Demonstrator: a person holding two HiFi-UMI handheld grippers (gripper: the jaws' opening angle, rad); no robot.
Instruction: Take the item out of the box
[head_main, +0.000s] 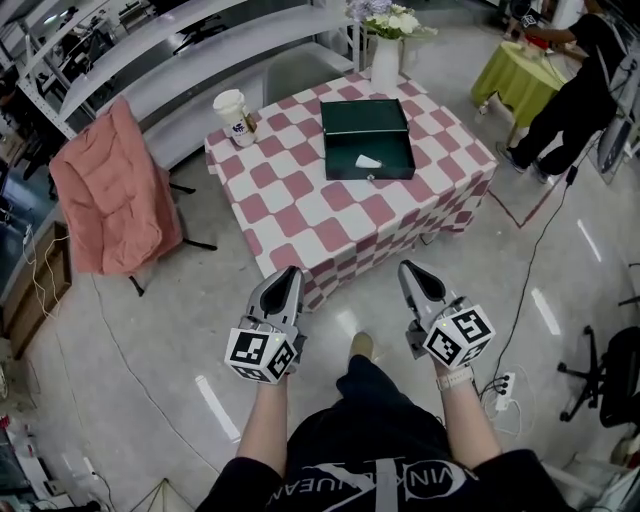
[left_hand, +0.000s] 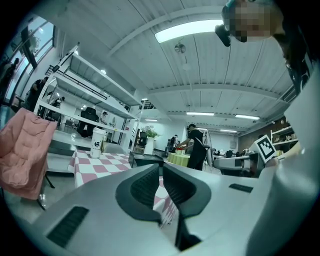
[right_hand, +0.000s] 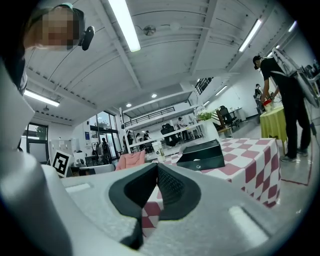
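Facing the box (head_main: 368, 171) from well away, left hand-held gripper (head_main: 290, 272) and right hand-held gripper (head_main: 408, 268) are closed and empty, not yet near the item (head_main: 368, 161) inside.

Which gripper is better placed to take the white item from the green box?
Right, probably: the white item in the green box lies nearer the right gripper than the left gripper; both are shut.

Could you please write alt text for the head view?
The left gripper and right gripper, both shut and empty, point toward a checkered table bearing an open green box with a white item inside, a cup and a vase.
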